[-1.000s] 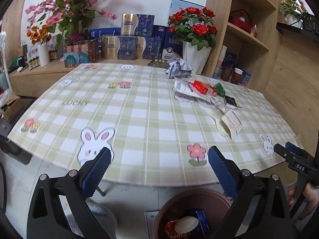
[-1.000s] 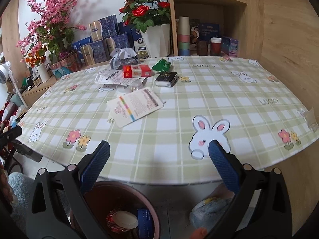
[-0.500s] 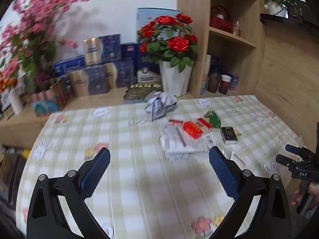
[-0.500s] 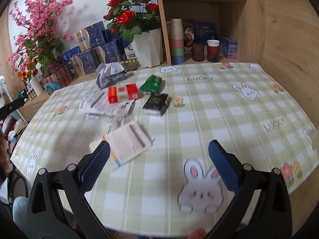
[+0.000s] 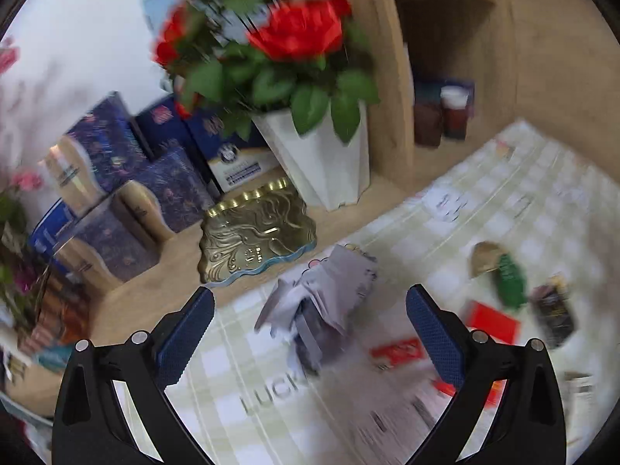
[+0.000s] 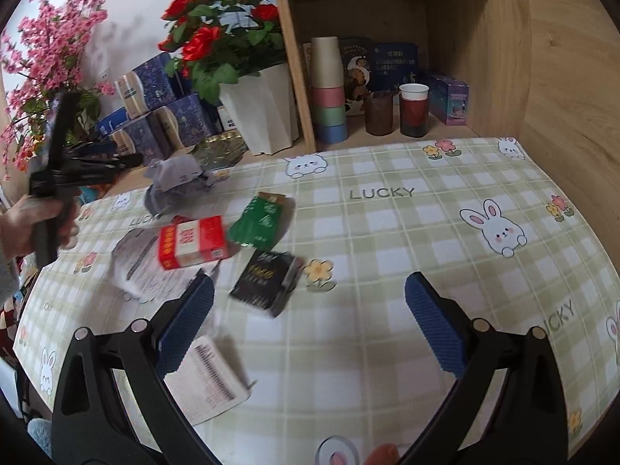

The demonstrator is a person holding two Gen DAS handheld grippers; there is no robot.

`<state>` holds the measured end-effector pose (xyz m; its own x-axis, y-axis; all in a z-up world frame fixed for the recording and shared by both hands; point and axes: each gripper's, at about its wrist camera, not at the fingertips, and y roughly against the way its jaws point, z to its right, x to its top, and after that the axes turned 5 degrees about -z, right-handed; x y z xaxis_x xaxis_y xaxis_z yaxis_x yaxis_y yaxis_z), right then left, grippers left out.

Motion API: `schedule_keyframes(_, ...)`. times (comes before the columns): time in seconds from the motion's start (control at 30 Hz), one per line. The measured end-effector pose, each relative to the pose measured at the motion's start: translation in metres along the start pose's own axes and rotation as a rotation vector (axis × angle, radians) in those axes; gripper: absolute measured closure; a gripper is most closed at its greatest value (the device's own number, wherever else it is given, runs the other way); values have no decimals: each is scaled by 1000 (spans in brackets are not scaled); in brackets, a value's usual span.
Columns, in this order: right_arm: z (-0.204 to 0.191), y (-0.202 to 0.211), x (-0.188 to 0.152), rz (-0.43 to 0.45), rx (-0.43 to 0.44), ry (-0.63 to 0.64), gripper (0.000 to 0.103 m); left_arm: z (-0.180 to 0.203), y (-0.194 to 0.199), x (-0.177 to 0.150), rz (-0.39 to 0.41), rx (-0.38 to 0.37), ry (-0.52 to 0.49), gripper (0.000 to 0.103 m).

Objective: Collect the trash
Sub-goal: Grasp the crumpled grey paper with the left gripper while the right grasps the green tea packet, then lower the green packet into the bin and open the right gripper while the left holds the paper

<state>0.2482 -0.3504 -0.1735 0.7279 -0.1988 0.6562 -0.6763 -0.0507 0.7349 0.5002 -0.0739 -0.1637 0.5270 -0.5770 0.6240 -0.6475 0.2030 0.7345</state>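
While both tongs gape empty, left tongs (image 5: 310,323) frame crumpled paper (image 5: 325,302); step: approach; next: lower, clamp; right tongs (image 6: 308,310) idle.

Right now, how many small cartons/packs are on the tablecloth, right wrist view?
3: red pack left of centre, green pack beside it toward the shelf, black pack nearest the camera. Crumpled paper and flat leaflets not counted; more could be hidden under them.
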Motion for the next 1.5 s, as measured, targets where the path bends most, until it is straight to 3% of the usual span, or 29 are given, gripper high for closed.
schedule_keyframes(0.13, 7, -10, 5, -14, -12, 12, 6, -5, -46, 2, -73, 24, -27, 6)
schedule_keyframes(0.3, 12, -27, 8, -50, -10, 34, 6, -25, -73, -9, -99, -83, 130, 7)
schedule_keyframes(0.37, 12, -32, 12, -55, -29, 40, 6, -23, -84, -15, -155, -106, 121, 20)
schedule_keyframes(0.43, 11, -36, 20, -47, -23, 42, 6, -19, -96, -26, -239, -90, 74, 64)
schedule_keyframes(0.6, 4, -61, 38, -63, 22, 59, 6, -32, -83, -51, -215, -129, 113, 73)
schedule_keyframes(0.83, -18, -110, 69, -117, 94, 63, 6, -64, -13, -71, -71, -149, 258, 74)
schedule_keyframes(0.97, -36, -144, 84, -177, 132, 61, 8, -56, 39, -88, -40, -138, 276, 74)
schedule_keyframes(1.03, -43, -157, 88, -213, 136, 75, 17, -52, 66, -102, -23, -153, 316, 73)
schedule_keyframes(1.2, -52, -187, 91, -291, 111, 62, 20, -41, 128, -147, 26, -152, 416, 73)
schedule_keyframes(1.3, -48, -195, 91, -307, 92, 16, 30, -36, 160, -181, 35, -150, 490, 73)
schedule_keyframes(1.33, -49, -195, 91, -321, 103, 2, 48, -35, 169, -191, 32, -153, 510, 73)
schedule_keyframes(1.37, -49, -194, 92, -324, 108, -6, 57, -33, 182, -205, 29, -153, 546, 73)
schedule_keyframes(1.43, -54, -184, 89, -327, 80, 19, 65, -32, 200, -228, 39, -172, 617, 73)
schedule_keyframes(1.5, -61, -166, 85, -295, 73, 69, 67, -29, 218, -252, 50, -177, 699, 73)
